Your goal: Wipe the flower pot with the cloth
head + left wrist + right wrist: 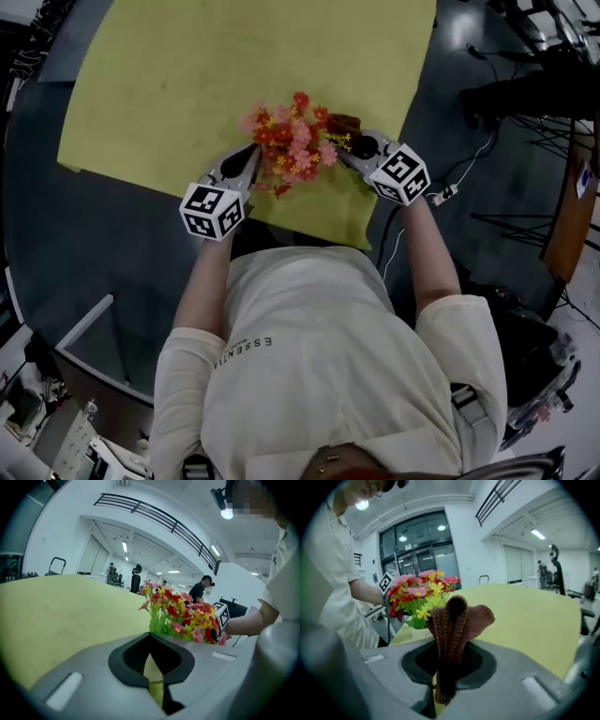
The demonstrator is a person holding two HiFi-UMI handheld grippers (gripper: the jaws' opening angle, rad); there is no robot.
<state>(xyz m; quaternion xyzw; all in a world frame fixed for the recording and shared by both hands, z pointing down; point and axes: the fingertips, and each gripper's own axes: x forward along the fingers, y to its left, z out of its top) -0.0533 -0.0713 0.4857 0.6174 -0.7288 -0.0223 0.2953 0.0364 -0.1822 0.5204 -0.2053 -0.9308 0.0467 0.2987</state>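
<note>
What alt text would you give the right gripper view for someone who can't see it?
A folded brown cloth stands pinched in the right gripper, close to the camera. Behind it, to the left, a bunch of red, pink and yellow flowers sits on a yellow-green mat, with a person's white-sleeved arm beyond.

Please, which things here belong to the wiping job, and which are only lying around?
For the job:
- flowers in the pot, pot itself hidden under them
- brown cloth, pinched in the right tongs
- left tongs, shut, beside the flowers

Only around:
- yellow mat
- dark table
- floor cables
- people behind
</note>
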